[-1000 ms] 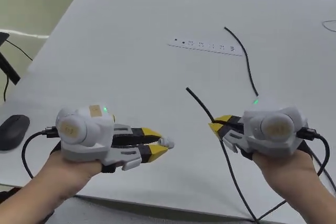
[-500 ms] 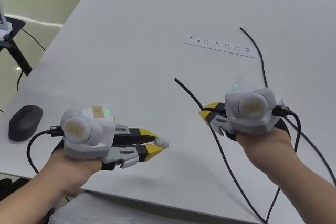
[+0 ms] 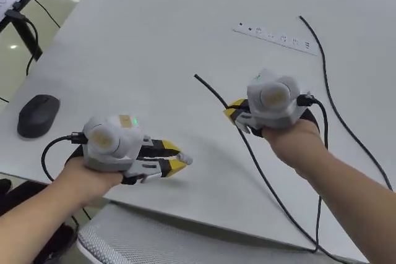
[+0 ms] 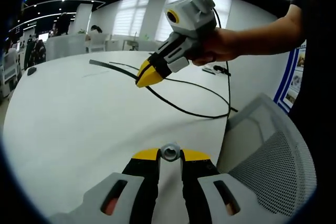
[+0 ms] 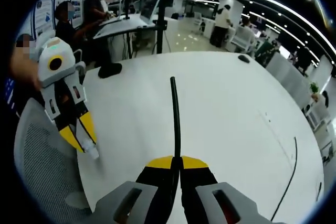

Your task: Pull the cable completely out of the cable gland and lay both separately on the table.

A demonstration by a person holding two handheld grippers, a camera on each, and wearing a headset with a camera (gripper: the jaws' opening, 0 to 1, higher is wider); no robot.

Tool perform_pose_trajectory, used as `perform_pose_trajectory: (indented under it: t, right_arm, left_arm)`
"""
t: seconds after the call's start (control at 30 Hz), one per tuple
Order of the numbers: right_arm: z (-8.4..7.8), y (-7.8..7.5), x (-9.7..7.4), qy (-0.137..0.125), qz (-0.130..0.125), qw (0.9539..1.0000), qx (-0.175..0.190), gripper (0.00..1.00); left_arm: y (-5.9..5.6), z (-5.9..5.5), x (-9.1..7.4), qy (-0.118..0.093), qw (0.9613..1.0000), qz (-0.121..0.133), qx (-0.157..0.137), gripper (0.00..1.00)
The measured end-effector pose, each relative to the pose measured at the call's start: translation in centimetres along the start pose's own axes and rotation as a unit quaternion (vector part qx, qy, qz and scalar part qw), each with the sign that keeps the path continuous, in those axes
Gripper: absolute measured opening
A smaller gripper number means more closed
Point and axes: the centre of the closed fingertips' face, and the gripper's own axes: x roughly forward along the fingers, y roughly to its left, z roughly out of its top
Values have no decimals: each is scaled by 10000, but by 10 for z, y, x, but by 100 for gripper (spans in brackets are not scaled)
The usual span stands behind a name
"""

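Note:
My left gripper (image 3: 176, 159) (image 4: 169, 154) is shut on a small grey cable gland (image 3: 185, 161) (image 4: 169, 151), held just above the table's near edge. The gland also appears in the right gripper view (image 5: 92, 152), at the tip of the left gripper (image 5: 84, 135). My right gripper (image 3: 233, 114) (image 5: 177, 162) is shut on the black cable (image 3: 213, 94) (image 5: 175, 114), whose free end points up-left over the table. The cable trails back past the right hand and off the front edge (image 3: 278, 199). Cable and gland are apart. In the left gripper view the right gripper (image 4: 148, 75) holds the cable (image 4: 178, 107) above the table.
The white table (image 3: 154, 41) carries a white power strip (image 3: 272, 36) at the back, with another black lead (image 3: 328, 91) running from it down the right side. A black mouse (image 3: 38, 114) lies at the left edge. A mesh chair (image 3: 124, 239) stands below the front edge.
The right gripper has moved up and away from the left with the cable, widening the gap. The left gripper stays near the front edge with the gland. The head camera has shifted.

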Motion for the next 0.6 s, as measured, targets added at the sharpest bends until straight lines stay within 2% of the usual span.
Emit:
perform_pose_trajectory:
  t: [0.13,0.17,0.27,0.6]
  right_arm:
    - [3,6,25,73,167,9995,-238,0]
    - [2,9,32,161,248,9992,-252,0]
    - [5,18,46,119,424,9978,-497,0]
    - [3,46,84,309,795,9915,-986,0]
  left_arm:
    - [9,-8,-4,-3,9999,34,-119,15]
    - [11,-9,-5,-15,9999,43,-124,15]
    - [17,-14,-8,-33,9998,98,-172,15]
    - [32,-35,-10,-107,9993,228,-268,15]
